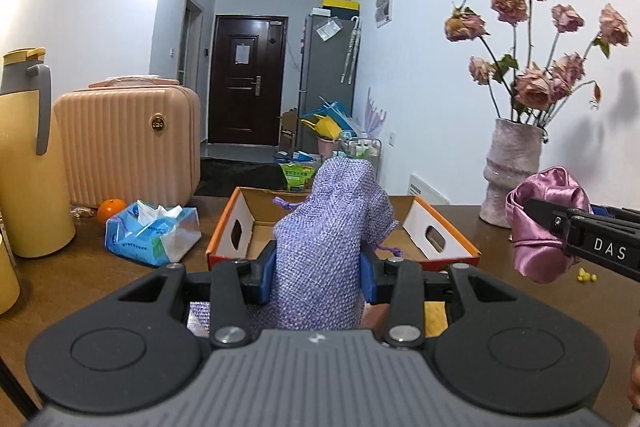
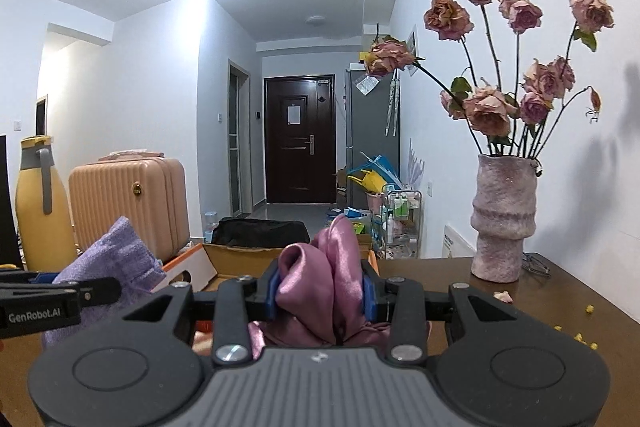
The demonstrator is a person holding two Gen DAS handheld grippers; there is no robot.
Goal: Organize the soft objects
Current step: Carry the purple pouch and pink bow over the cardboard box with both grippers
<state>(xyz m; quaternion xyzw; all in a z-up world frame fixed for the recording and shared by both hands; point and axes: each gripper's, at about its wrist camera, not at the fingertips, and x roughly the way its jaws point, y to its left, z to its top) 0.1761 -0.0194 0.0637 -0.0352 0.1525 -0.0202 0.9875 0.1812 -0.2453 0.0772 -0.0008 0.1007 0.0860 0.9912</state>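
Observation:
A lilac woven drawstring pouch (image 1: pixel 332 239) stands upright between the blue pads of my left gripper (image 1: pixel 318 277), which is shut on it just in front of an open cardboard box (image 1: pixel 448 239) with orange edges. My right gripper (image 2: pixel 320 293) is shut on a bunched pink satin cloth (image 2: pixel 320 279). In the left wrist view the right gripper (image 1: pixel 538 223) comes in from the right edge with the satin cloth (image 1: pixel 548 195) hanging around it. The right wrist view has the lilac pouch (image 2: pixel 116 259) at the left and the box (image 2: pixel 240 259) behind the cloth.
On the brown table (image 1: pixel 80 267) lie a blue tissue pack (image 1: pixel 154 233), an orange (image 1: pixel 110 209), a yellow flask (image 1: pixel 28 155) and a pink ribbed case (image 1: pixel 128 143). A pink vase (image 2: pixel 502 219) of dried roses stands at the right by the wall. Yellow crumbs (image 2: pixel 580 337) lie near it.

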